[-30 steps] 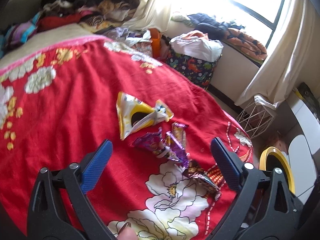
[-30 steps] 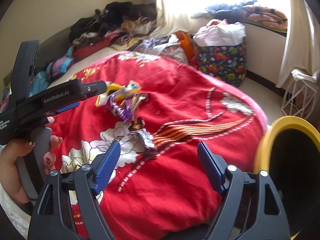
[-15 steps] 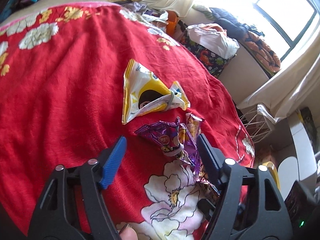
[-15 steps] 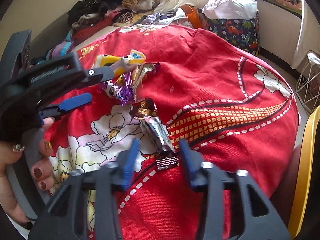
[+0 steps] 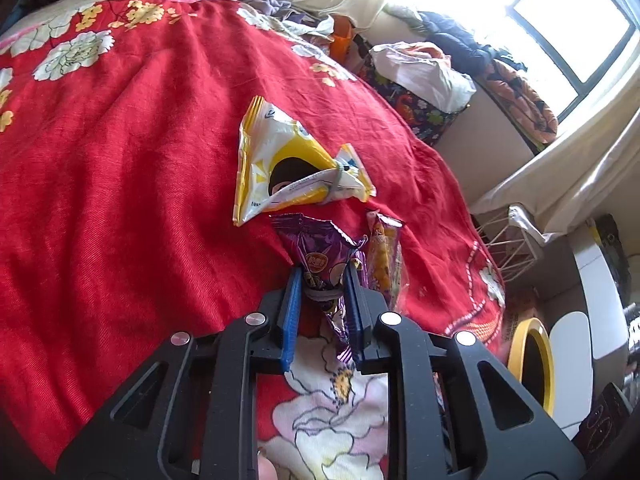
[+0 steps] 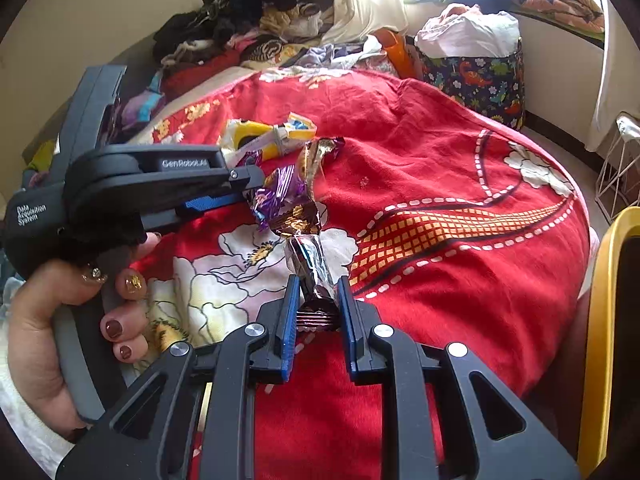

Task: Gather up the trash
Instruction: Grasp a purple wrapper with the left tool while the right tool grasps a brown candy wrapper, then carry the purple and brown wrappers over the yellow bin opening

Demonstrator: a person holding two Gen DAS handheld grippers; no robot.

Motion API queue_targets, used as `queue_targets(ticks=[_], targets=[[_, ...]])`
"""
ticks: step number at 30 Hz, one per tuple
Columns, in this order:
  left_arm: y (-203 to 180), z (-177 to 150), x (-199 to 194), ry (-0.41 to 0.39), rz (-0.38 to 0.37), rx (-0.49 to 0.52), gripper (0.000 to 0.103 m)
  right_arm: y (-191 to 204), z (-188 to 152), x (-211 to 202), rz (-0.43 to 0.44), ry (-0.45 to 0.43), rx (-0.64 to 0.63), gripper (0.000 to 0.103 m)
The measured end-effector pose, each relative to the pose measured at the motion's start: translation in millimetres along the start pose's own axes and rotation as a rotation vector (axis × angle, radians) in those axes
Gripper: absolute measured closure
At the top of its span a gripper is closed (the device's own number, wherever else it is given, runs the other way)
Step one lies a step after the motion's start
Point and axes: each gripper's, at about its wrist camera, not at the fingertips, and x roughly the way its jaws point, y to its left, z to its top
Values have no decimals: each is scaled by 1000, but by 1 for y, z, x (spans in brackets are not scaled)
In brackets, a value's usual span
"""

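Now both jaws closing — purple wrapper [image 5: 320,264] inside left gripper [image 5: 322,276].

The left gripper [image 5: 322,280] points down and forward; its blue pads [image 5: 291,312] stand nearly parallel, close together, jaws closing with a purple wrapper [image 5: 320,256] pinched between them; a fingertip shows at the near edge under its frame. The right gripper [image 6: 318,292] points down the same way; its jaws are closing too, blue pads [image 6: 289,320] pressing a dark wrapper [image 6: 310,268] from both sides. From the right wrist, the left hand [image 6: 48,320] shows at left, fingers curled around the grey handle, nails painted; its gripper reaches right across the view.
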Motion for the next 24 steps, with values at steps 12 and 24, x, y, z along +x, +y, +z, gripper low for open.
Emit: queue_targets(ticks=[12, 24], targets=[[-37, -7, -38, -72, -53, 135, 88, -19, -7, -48, -9, -120, 75, 84], [-85, -28, -49, -56, -135, 242, 89, -53, -10, -92, -57, -209, 160, 84]])
